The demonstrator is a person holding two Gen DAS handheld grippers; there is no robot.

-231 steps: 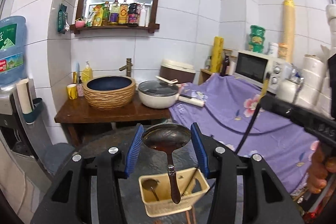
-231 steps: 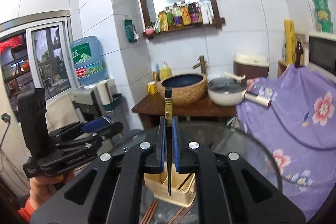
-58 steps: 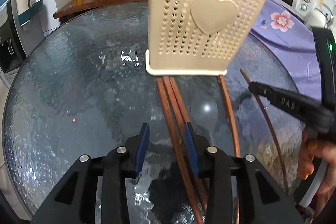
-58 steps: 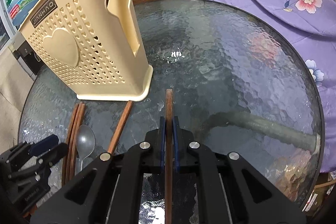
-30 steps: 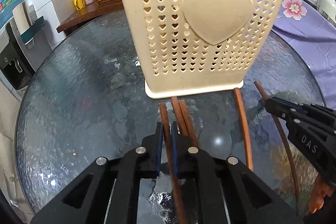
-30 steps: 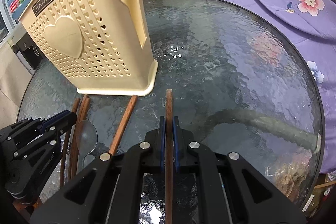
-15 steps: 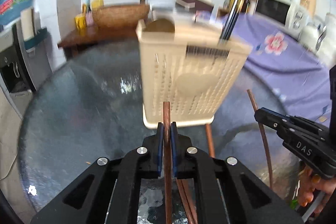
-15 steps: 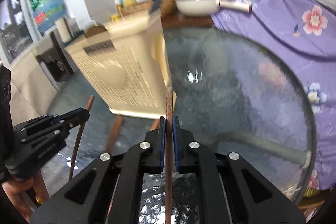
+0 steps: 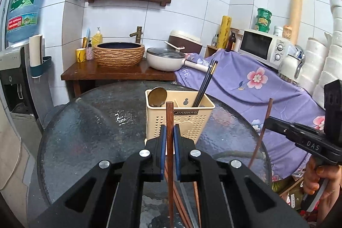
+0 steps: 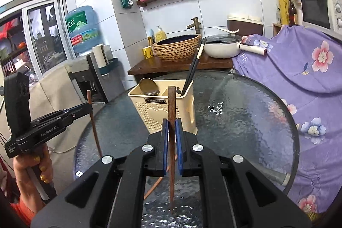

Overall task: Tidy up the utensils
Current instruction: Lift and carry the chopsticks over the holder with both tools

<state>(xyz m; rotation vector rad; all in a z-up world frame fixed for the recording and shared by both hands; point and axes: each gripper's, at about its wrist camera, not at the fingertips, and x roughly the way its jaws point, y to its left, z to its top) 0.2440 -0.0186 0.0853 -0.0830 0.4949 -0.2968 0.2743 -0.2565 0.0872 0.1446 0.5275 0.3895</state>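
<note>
Carrying one wooden chopstick each — left tongs (image 9: 170, 138) and right tongs (image 10: 171, 134) both clenched on theirs — next lowering them into the utensil caddy (image 9: 188, 119), tips down.

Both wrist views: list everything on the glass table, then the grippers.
Glass table: one, dark, round.
Utensil caddy: one, cream, upright mid-table.
Ladle: one, metal, caddy's left compartment.
Black chopsticks: a pair, leaning out of the caddy's right compartment.
Loose chopsticks: several, brown, lying on the table.
Left gripper: shut on one brown chopstick.
Right gripper: shut on another brown chopstick.
</note>
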